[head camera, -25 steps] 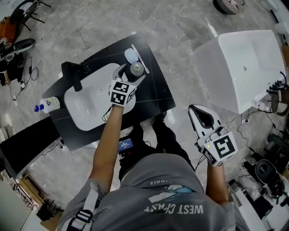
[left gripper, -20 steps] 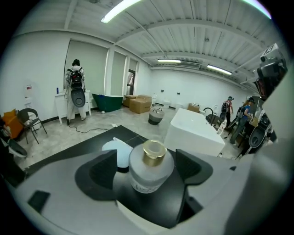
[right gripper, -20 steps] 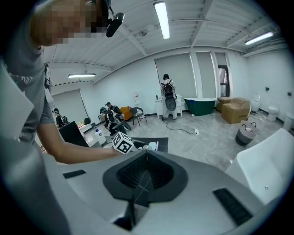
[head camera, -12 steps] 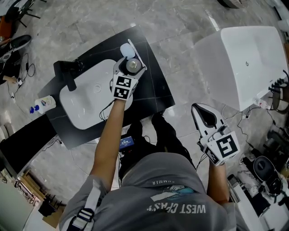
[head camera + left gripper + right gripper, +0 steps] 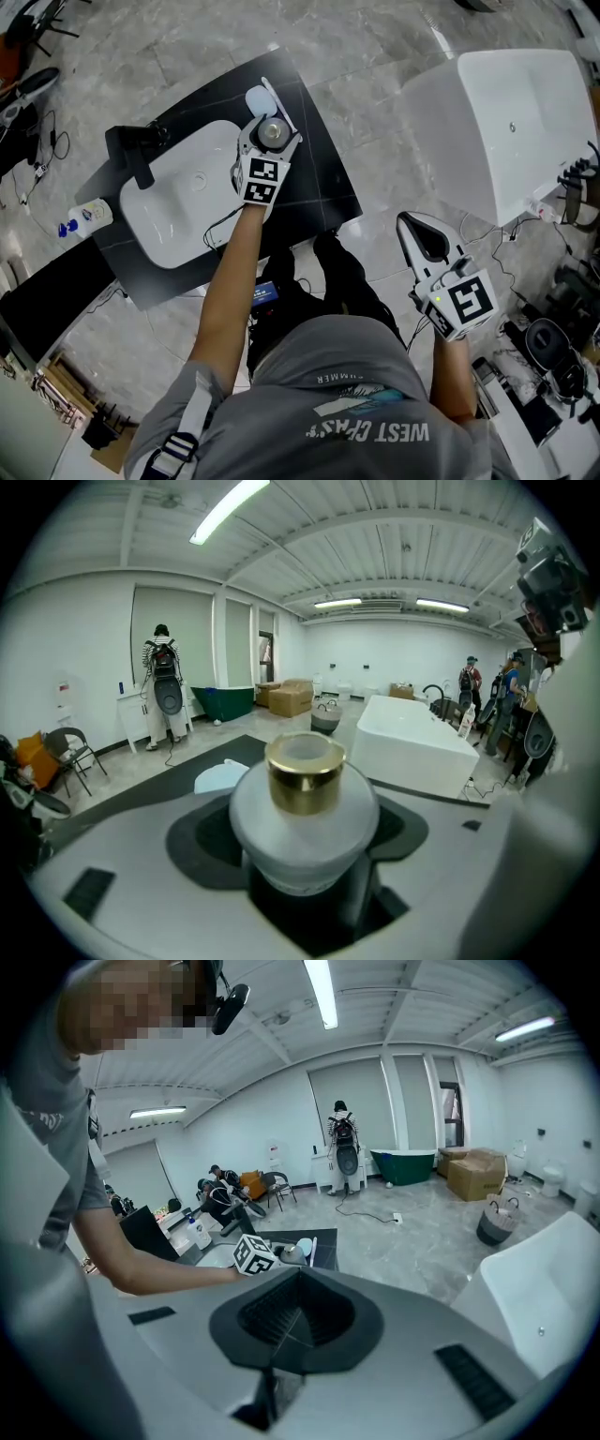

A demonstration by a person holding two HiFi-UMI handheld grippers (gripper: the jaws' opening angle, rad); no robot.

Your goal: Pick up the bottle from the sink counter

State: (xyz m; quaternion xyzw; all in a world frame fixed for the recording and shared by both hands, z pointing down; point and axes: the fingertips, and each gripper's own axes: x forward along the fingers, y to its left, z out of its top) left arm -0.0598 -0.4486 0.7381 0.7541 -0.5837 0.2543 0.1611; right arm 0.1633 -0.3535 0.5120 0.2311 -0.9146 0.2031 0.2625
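Note:
The bottle [image 5: 272, 132] is squat and pale grey with a gold cap, and it stands on the black sink counter [image 5: 319, 178] just right of the white basin [image 5: 169, 211]. My left gripper [image 5: 269, 125] reaches over the basin's edge and straddles it. In the left gripper view the bottle [image 5: 302, 808] fills the space between the dark pads [image 5: 206, 841], which have just been closing and touch its sides. My right gripper [image 5: 422, 239] hangs shut and empty over the floor, well to the right of the counter. Its pads meet in the right gripper view [image 5: 286, 1321].
A black faucet [image 5: 131, 155] stands at the basin's left, and a soap dispenser [image 5: 84, 217] beyond it. A pale round dish [image 5: 258, 97] and a thin white stick [image 5: 277, 103] lie just behind the bottle. A white bathtub [image 5: 506, 122] sits at the right, with cables on the floor.
My left gripper has sunk a little lower around the bottle and its jaws have drawn in against it. The right gripper has barely shifted.

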